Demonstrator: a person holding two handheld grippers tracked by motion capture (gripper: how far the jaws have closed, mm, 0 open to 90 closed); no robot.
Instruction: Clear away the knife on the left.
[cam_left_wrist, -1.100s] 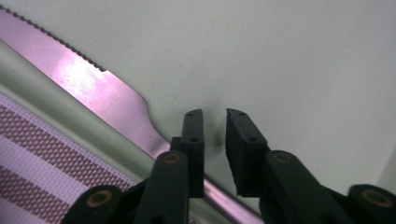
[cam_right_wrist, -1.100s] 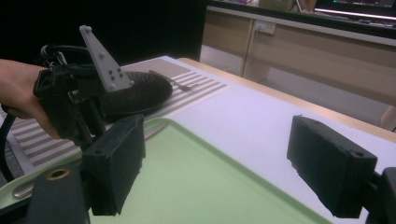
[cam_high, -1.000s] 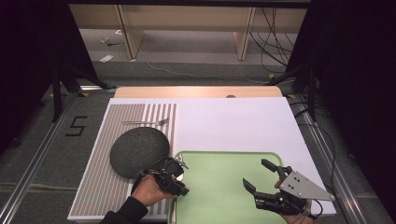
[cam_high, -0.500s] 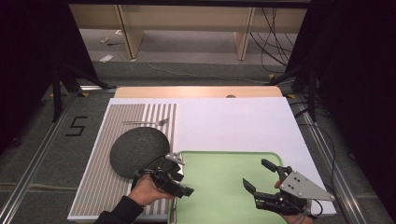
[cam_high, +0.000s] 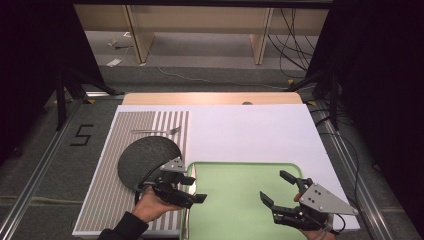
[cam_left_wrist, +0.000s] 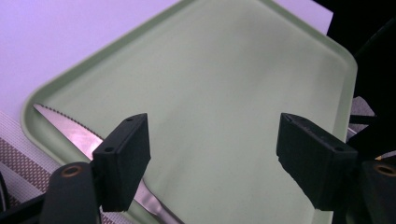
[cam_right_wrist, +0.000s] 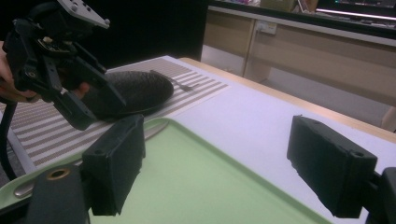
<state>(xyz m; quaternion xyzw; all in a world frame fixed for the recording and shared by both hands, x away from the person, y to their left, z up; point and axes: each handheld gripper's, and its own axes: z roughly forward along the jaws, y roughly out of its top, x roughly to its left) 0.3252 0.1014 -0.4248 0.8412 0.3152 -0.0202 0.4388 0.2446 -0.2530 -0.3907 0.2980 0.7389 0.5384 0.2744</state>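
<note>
Currently both hand-held tools sit at the near edge of the white flat table top (cam_high: 250, 130). Pale green plastic tray (cam_high: 240, 200), rectangular w/ rounded corners and a low raised rim, smooth matte surface, lies at near centre. Left of it: brown-and-white striped woven placemat (cam_high: 110, 190), ribbed look. On the mat, a dark grey round plate (cam_high: 145, 159) w/ speckled, rough-looking finish; beyond it a thin metal fork (cam_high: 156, 131) lying flat across the stripes.

Left gripper (cam_high: 187, 192), black, grey three-cornered plate on top, held in a hand (cam_high: 150, 207) w/ dark sleeve; sits over the tray's left rim, just beside the plate. Jaws wide apart, nothing between them; blocky rectangular pads (cam_left_wrist: 123, 161) w/ small screw holes. In left gripper view: shiny steel knife (cam_left_wrist: 88, 140) w/ serrated edge lies inside the tray along its left rim, blade tip pointing away, partly hidden behind the left pad.

Right gripper (cam_high: 280, 192) at the tray's near-right corner, pointing left across the tray. Jaws wide apart, empty. Right gripper view: knife's rounded polished handle end seen at tray rim near the pad; far-off plate looks low and domed from this angle. Grippers well apart.
</note>
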